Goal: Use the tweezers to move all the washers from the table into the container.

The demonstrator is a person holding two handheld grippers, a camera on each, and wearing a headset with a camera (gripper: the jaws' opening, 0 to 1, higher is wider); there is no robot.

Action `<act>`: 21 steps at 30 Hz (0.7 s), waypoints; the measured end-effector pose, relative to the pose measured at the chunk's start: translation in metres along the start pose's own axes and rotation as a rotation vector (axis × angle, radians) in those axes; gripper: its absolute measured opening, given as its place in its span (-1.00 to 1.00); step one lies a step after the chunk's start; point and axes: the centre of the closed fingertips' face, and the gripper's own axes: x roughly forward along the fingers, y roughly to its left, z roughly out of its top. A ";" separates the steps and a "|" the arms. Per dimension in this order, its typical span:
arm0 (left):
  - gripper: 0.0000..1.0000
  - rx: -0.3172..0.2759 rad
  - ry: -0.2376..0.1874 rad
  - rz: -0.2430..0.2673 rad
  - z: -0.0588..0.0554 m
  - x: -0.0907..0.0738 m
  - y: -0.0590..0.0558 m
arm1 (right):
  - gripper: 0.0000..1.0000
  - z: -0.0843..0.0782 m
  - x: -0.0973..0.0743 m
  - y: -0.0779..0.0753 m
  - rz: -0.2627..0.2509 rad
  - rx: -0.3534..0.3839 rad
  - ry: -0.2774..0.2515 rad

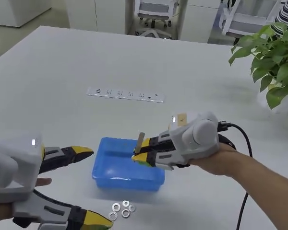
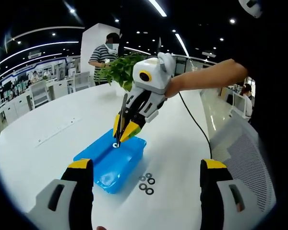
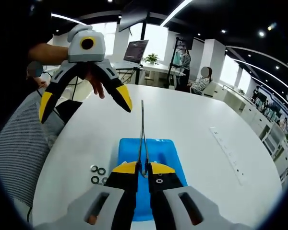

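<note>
Washers (image 1: pixel 122 210) clustered just beside container (image 1: pixel 127 184); tweezers (image 2: pixel 123 115), clamped in right gripper (image 3: pixel 143 168), poised over container for release, tips nearly together, apparently pinching one; left gripper (image 1: pixel 100 188) gaping, idle.

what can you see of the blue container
The container is a shallow rectangular blue tray with rounded corners, glossy and plastic by its look. It sits flat and open side up on the white table. A few washers lie on the table near one long side, apart from it. The right gripper holds tweezers above it, and whether their tips touch it can't be told.
</note>
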 end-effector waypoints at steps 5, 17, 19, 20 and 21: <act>0.95 -0.001 -0.002 0.001 0.002 0.003 0.005 | -0.84 -0.008 0.009 -0.003 0.007 0.009 0.006; 0.94 -0.009 -0.004 0.003 0.000 0.005 0.012 | -0.83 -0.036 0.026 -0.007 0.020 0.036 0.035; 0.93 -0.009 -0.005 0.002 0.000 0.006 0.013 | -0.83 -0.040 0.028 -0.007 0.022 0.047 0.036; 0.92 -0.009 -0.005 0.002 0.000 0.006 0.013 | -0.83 -0.041 0.029 -0.007 0.022 0.047 0.039; 0.91 -0.009 -0.006 0.001 0.001 0.007 0.015 | -0.83 -0.044 0.030 -0.007 0.023 0.045 0.047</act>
